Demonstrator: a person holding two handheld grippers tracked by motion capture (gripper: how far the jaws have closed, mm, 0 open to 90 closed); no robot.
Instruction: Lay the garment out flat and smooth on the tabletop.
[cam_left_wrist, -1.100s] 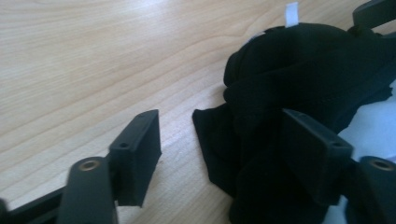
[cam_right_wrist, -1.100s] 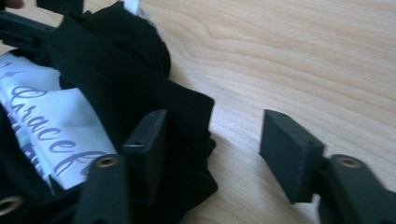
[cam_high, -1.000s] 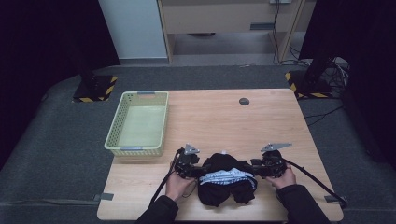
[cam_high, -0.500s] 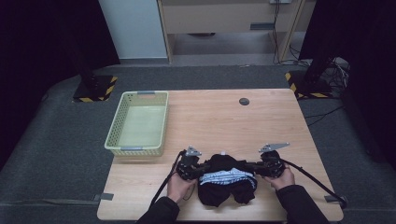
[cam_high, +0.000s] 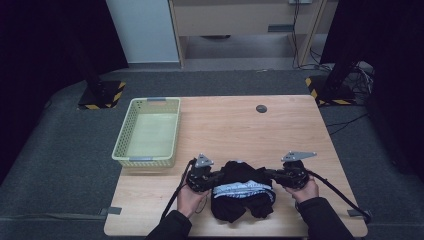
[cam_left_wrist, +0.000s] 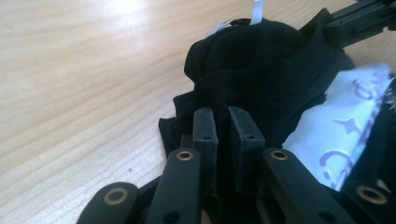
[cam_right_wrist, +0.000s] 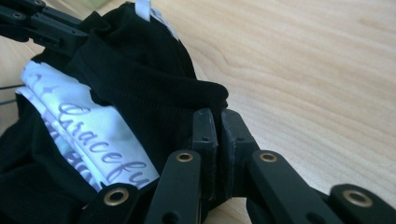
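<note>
A black garment with a white printed panel lies bunched on the wooden table near its front edge. My left gripper is shut on the cloth's left side, and the left gripper view shows black fabric pinched between the jaws of that gripper. My right gripper is shut on the right side, with a black fold caught in the same gripper. The print carries purple lettering. A white label sticks up at the top.
A pale yellow-green basket stands empty on the table's left side. A small dark round disc lies near the far edge. Cables trail from both grippers toward the front. Dark stands with striped bases flank the table on the floor.
Both grippers have stayed shut on the garment and shifted only slightly; the bundle sits in about the same place.
</note>
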